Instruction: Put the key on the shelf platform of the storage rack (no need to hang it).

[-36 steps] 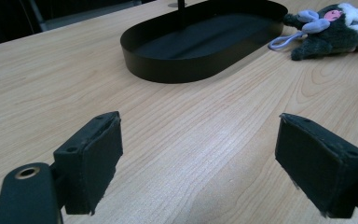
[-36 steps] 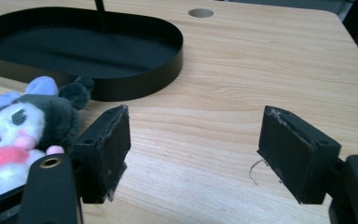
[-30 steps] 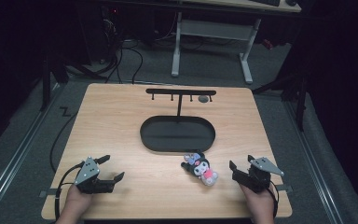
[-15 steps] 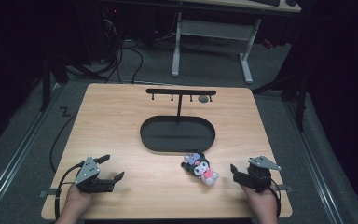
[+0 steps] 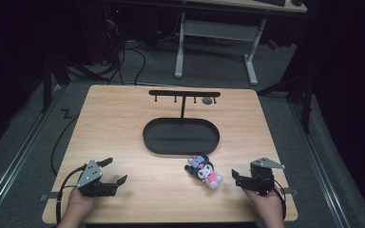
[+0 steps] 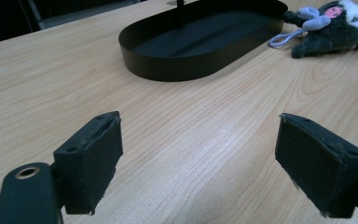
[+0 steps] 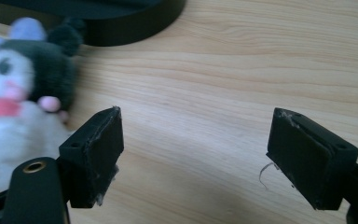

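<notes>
The plush toy (image 5: 204, 171) lies on its side on the bare table (image 5: 123, 128), just in front of the near rim of the black oval tray (image 5: 180, 137) and apart from it. Its long axis runs diagonally: the dark-hooded head toward the tray and your left, the pink-and-white body toward the table's near edge and your right. A pale loop (image 6: 282, 39) trails from the head end.

Your right gripper (image 5: 247, 179) is plainly the nearer of the two, sitting just beside the body end at table level. In the right gripper view the toy (image 7: 18, 93) lies left of the left-hand jaw, outside the gap. The jaws stand wide, have just been opening, and nothing is between them.

Your left gripper (image 5: 111, 180) is well apart from the toy, across the near side of the table. Its jaws also stand apart with nothing between them, and the toy (image 6: 331, 25) sits far off to the upper right in the left gripper view.

Judgement: a pick falls to the right gripper, which must shift leftward to straddle the toy across its narrow width.
</notes>
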`<state>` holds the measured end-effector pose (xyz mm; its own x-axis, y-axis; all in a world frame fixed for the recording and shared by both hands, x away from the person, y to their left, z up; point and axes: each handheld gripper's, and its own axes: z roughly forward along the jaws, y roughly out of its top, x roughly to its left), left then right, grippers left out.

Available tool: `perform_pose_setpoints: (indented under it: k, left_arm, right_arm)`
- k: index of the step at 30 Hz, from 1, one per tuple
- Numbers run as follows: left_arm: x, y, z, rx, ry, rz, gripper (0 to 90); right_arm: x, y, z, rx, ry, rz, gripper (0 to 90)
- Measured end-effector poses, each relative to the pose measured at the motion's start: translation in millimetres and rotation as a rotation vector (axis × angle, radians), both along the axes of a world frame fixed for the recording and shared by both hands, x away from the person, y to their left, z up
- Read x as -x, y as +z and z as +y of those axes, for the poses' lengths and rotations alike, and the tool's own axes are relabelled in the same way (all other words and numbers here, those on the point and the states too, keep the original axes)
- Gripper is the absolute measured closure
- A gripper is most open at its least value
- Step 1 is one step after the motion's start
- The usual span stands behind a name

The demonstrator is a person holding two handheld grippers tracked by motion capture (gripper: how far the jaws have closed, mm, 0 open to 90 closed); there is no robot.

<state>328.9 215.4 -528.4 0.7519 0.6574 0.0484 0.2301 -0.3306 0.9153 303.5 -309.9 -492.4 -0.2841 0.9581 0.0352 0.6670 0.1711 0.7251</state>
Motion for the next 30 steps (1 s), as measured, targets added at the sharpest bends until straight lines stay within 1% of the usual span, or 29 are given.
perform_pose_setpoints:
  k: [1, 2, 3, 4, 5, 7, 8, 11, 12, 13, 14, 15, 18, 19, 22, 26, 30]
  left_arm:
    - [0.6, -0.9, -1.1, 0.002, 0.002, 0.007, 15.4]
    - [0.6, -0.9, -1.1, 0.002, 0.002, 0.007, 15.4]
    - [1.2, -0.6, -2.2, 0.001, -0.001, -0.002, 15.4]
    - [1.2, -0.6, -2.2, 0.001, -0.001, -0.002, 15.4]
    - [1.3, 0.0, -2.1, 0.002, -0.003, -0.003, 15.4]
    - [1.7, 1.1, -1.4, 0.007, 0.001, -0.01, 15.4]
    - [1.9, 1.9, -0.5, 0.018, 0.005, -0.018, 15.4]
    - [2.3, 3.3, 0.6, 0.019, 0.004, -0.025, 15.4]
    - [2.3, 3.3, 0.6, 0.019, 0.004, -0.025, 15.4]
    - [2.4, 4.0, 0.9, 0.02, 0.005, -0.031, 15.4]
    - [2.4, 4.0, 0.9, 0.02, 0.005, -0.031, 15.4]
    - [2.9, 4.2, 1.5, 0.02, 0.009, -0.033, 15.3]
    - [3.3, 4.7, 2.3, 0.021, 0.004, -0.035, 15.3]
    - [3.3, 4.7, 2.3, 0.021, 0.004, -0.035, 15.3]
    - [2.7, 4.9, 2.7, 0.028, 0.005, -0.029, 15.3]
    - [3.4, 5.3, 2.0, 0.03, -0.001, -0.036, 15.1]
    - [2.9, 5.9, 2.3, 0.034, 0.009, -0.029, 14.9]
  right_arm:
    - [0.0, 3.9, 2.1, 0.005, 0.012, -0.006, 17.4]
    - [0.0, 3.9, 2.1, 0.005, 0.012, -0.006, 17.4]
    - [-0.2, 12.4, 6.1, 0.016, 0.027, -0.017, 17.3]
    - [-0.2, 12.4, 6.1, 0.016, 0.027, -0.017, 17.3]
    - [-1.3, 19.1, 8.3, 0.032, 0.035, -0.018, 17.3]
    - [-3.3, 22.3, 9.2, 0.026, 0.046, 0.004, 17.4]
    - [-4.4, 22.5, 9.4, 0.023, 0.052, 0.017, 17.5]
    - [-5.2, 20.8, 12.0, 0.03, 0.066, 0.051, 17.0]
    - [-5.2, 20.8, 12.0, 0.03, 0.066, 0.051, 17.0]
    - [-5.5, 19.2, 12.2, 0.035, 0.07, 0.075, 17.0]
    - [-5.5, 19.2, 12.2, 0.035, 0.07, 0.075, 17.0]
    - [-6.2, 17.6, 13.1, 0.048, 0.07, 0.103, 16.9]
    - [-8.0, 17.0, 13.8, 0.07, 0.077, 0.135, 16.9]
    - [-8.0, 17.0, 13.8, 0.07, 0.077, 0.135, 16.9]
    - [-12.6, 17.3, 12.3, 0.065, 0.071, 0.186, 17.3]
    - [-21.0, 13.8, 13.5, 0.101, 0.074, 0.23, 17.3]
    - [-26.2, 15.3, 18.0, 0.141, 0.092, 0.262, 17.4]
